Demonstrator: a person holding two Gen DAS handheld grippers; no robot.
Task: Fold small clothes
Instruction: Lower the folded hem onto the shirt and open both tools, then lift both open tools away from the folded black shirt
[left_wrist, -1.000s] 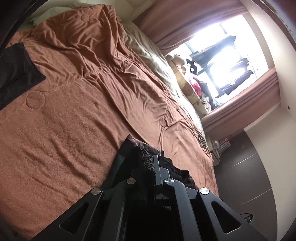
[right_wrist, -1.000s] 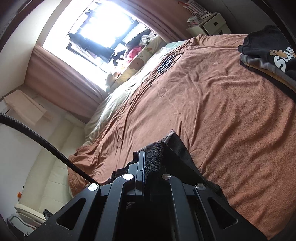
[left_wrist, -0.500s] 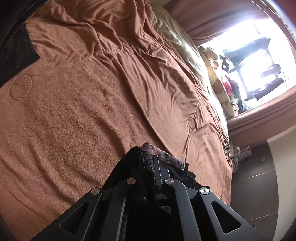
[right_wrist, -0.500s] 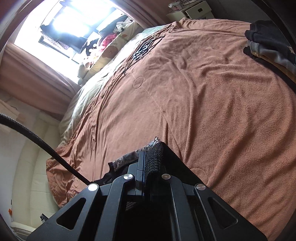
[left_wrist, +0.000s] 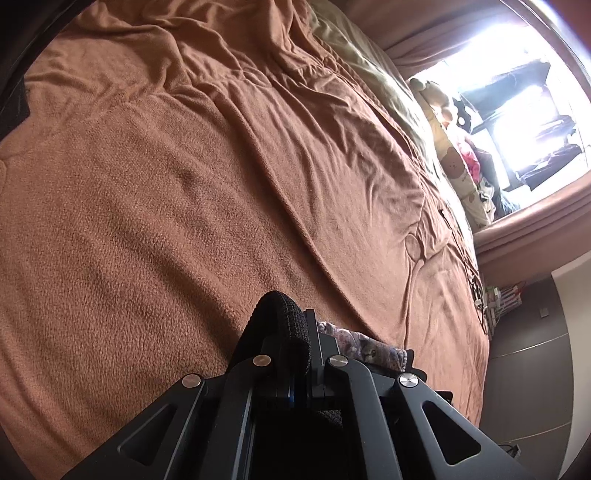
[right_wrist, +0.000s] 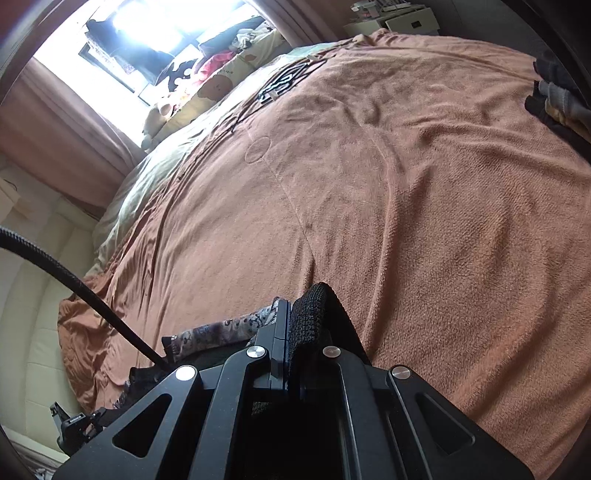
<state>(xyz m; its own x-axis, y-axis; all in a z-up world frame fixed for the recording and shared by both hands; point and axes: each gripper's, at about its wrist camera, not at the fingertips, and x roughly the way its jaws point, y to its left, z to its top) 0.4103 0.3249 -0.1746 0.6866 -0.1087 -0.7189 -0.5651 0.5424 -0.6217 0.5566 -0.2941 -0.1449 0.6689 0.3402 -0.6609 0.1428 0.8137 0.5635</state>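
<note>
Patterned garment (left_wrist: 373, 345) is pinched at both ends, left gripper (left_wrist: 295, 325) and right gripper (right_wrist: 295, 317) clamped on it above the brown blanket (left_wrist: 184, 203).

A blanket (left_wrist: 221, 177) covers the bed and fills most of both views. In the left wrist view, the garment (left_wrist: 373, 347) lies at lower centre on it, soft toys (left_wrist: 454, 162) at upper right before the window (left_wrist: 517, 92). In the right wrist view, folded clothes (right_wrist: 557, 99) sit at the right edge.
</note>
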